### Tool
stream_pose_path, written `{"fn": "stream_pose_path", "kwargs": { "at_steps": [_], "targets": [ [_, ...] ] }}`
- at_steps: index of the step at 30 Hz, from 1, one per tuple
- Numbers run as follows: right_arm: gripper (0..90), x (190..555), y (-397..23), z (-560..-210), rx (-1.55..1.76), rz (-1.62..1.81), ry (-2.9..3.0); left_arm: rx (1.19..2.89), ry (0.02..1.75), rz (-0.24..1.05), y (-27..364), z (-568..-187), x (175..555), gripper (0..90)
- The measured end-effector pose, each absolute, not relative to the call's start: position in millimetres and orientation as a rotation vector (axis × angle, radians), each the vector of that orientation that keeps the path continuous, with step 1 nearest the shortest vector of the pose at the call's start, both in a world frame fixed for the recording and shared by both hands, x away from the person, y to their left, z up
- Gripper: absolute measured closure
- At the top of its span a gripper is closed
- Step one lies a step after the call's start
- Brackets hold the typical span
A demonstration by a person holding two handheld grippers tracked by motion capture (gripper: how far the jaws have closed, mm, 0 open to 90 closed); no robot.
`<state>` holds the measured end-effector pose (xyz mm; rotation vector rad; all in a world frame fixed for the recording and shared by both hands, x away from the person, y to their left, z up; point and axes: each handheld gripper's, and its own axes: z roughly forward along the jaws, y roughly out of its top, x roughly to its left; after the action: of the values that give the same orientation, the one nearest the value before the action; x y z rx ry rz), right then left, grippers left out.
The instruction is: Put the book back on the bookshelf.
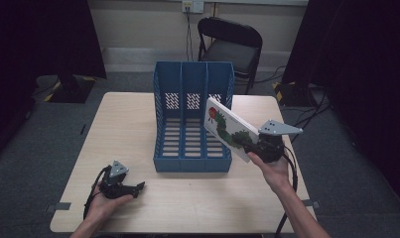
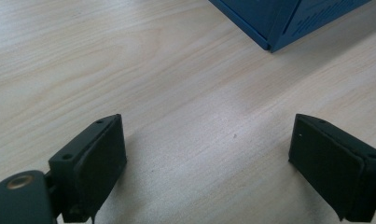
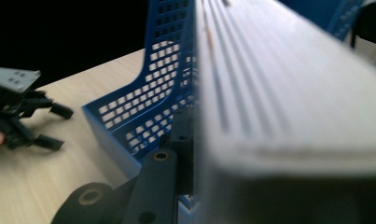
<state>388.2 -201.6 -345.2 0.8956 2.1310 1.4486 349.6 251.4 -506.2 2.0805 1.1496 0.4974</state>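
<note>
Two grippers up: right gripper [image 1: 243,144] grasping book [image 1: 227,128], left gripper [image 1: 136,189] released.
Book clamped at its near end in the right fingers [image 3: 157,186], tilted, held off the bench [image 1: 128,119] just beside the right wall of the blue file rack [image 1: 192,148]. Left fingers [image 2: 99,158] spread wide over bare bench near front-left, nothing between, well apart from the rack.

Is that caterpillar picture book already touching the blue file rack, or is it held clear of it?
Cannot tell. In the high view the book, clamped in the right gripper, overlaps the blue rack at its right wall, and the right gripper view is too blurred to show contact or gap.
</note>
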Motion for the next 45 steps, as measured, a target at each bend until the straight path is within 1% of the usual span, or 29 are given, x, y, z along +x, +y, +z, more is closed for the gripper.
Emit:
{"fn": "stream_pose_path", "kwargs": {
  "at_steps": [6, 17, 25, 31, 39, 45],
  "targets": [
    [76.4, 395.9, -200.8, -349.8, 0.975, 1.426, 2.073, 2.082, 1.155, 0.496, 251.0, -506.3, 351.2, 8.8],
    [76.5, 419.6, -185.1, -360.3, 1.1, 1.321, 2.015, 2.083, 1.159, 0.495, 250.2, -506.4, 352.4, 7.2],
    [76.4, 438.1, -164.0, -368.8, 1.194, 1.29, 1.998, 2.082, 1.161, 0.497, 250.0, -506.4, 352.6, 7.0],
    [76.4, 448.0, -153.5, -374.5, 1.214, 1.257, 1.985, 2.076, 1.165, 0.494, 249.6, -506.6, 352.5, 7.0],
    [76.4, 464.0, -146.6, -391.6, 1.25, 1.232, 1.987, 2.077, 1.165, 0.495, 249.7, -506.6, 352.4, 7.0],
    [76.3, 467.1, -143.9, -392.1, 1.261, 1.232, 1.98, 2.076, 1.166, 0.495, 249.5, -506.6, 352.5, 6.9]
  ]
}}
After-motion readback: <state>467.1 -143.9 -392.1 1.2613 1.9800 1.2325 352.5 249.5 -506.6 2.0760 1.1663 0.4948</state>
